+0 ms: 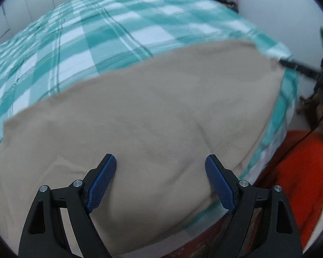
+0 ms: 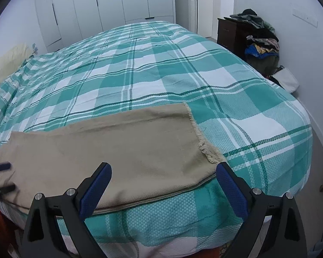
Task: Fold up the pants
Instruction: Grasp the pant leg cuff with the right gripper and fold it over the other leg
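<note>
Beige pants (image 1: 150,111) lie flat on a bed near its front edge, folded lengthwise with a frayed hem (image 2: 204,148) at the right end. My left gripper (image 1: 160,161) hovers above the pants, jaws wide and nothing between them. The left wrist view is blurred by motion. My right gripper (image 2: 163,168) stands open above the pants' (image 2: 118,142) front edge near the frayed hem, also holding nothing. The left gripper's dark fingertips (image 2: 2,166) show blurred at the left edge of the right wrist view.
The bed wears a teal and white checked cover (image 2: 161,68). A dark dresser (image 2: 232,32) piled with clothes (image 2: 260,40) stands by the far right wall. White wardrobes (image 2: 109,2) and a door lie beyond. A person's orange sleeve (image 1: 301,172) shows at the right.
</note>
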Demonstrator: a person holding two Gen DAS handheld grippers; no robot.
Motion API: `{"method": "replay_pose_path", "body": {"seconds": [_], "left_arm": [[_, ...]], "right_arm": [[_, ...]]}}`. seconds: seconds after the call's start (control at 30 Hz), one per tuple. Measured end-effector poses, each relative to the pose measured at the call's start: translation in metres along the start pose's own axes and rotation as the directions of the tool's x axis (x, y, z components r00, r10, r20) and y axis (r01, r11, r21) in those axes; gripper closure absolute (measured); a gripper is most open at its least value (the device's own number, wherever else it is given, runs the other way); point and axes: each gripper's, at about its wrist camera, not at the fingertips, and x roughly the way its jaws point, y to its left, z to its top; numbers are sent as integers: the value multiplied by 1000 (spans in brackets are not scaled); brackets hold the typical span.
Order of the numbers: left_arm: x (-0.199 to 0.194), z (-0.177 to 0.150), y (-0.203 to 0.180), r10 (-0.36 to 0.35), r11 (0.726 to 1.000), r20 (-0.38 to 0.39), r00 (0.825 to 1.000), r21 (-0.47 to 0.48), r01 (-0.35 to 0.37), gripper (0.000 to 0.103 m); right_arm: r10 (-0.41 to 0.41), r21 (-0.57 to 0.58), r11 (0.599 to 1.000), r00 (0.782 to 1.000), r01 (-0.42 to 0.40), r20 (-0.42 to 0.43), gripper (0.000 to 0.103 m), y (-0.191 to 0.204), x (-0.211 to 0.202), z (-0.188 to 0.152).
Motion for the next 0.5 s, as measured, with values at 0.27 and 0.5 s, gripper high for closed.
{"method": "replay_pose_path", "body": {"seconds": [0.27, 0.5], "left_arm": [[-5, -3, -3, 2, 1000, 7, 1000, -2, -2, 16], [1, -3, -5, 2, 1000, 19, 1000, -8, -2, 16]], "right_arm": [[337, 411, 851, 940, -328, 51, 8, -55, 0, -10], [467, 649, 678, 884, -345, -18, 24, -75, 29, -18]]}}
